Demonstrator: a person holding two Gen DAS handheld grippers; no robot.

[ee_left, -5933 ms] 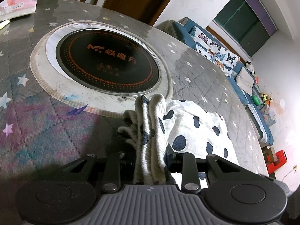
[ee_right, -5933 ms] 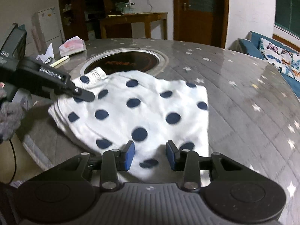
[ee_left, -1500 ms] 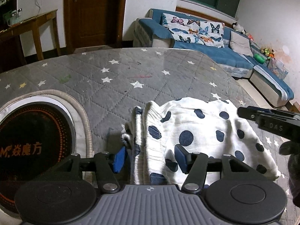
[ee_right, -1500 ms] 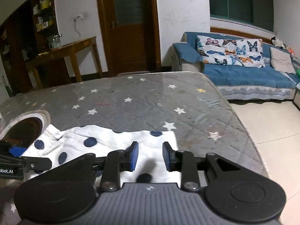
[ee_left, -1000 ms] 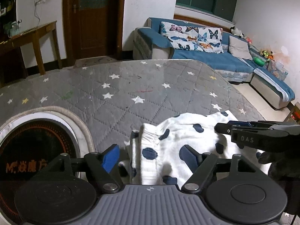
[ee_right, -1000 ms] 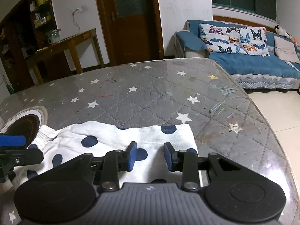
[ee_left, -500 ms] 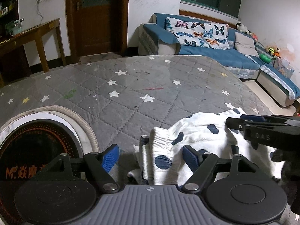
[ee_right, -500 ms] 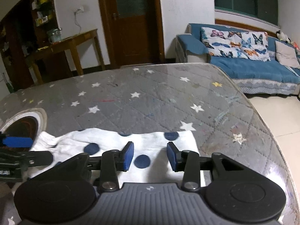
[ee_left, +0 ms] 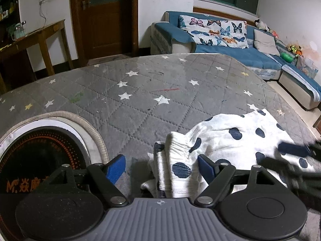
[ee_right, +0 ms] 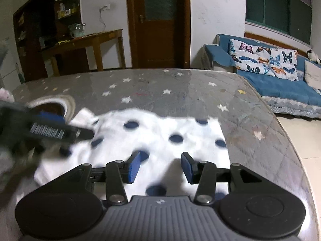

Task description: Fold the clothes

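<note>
— Where is the garment?
— The white cloth with dark dots point(ee_left: 230, 140) lies on the grey star-patterned tabletop point(ee_left: 140, 92), close to the near edge and toward the right-hand edge. Its gathered waistband end is bunched up in thick folds; the rest lies spread out fairly flat toward the right edge.

— What is the left gripper doing?
— The left gripper point(ee_left: 161, 165) has its blue-padded fingers spread wide, and the bunched waistband sits between them. Neither pad presses the fabric — the left pad stands clear of it and the right pad is just beside the folds. It has hold of nothing.

— And the right one?
— The right gripper point(ee_right: 160, 166) is also parted, about half its reach, hanging over the flat end of the cloth. I can't tell whether the fingertips touch the fabric, but nothing is pinched between them. That view is blurred.

— Anything else on the tabletop?
— A round black cooker plate point(ee_left: 40, 154) is set into the tabletop, ringed in white, just to the left of the waistband. Beyond the far edge stand a blue sofa point(ee_left: 230, 46) with butterfly cushions and a brown door point(ee_left: 104, 16).
</note>
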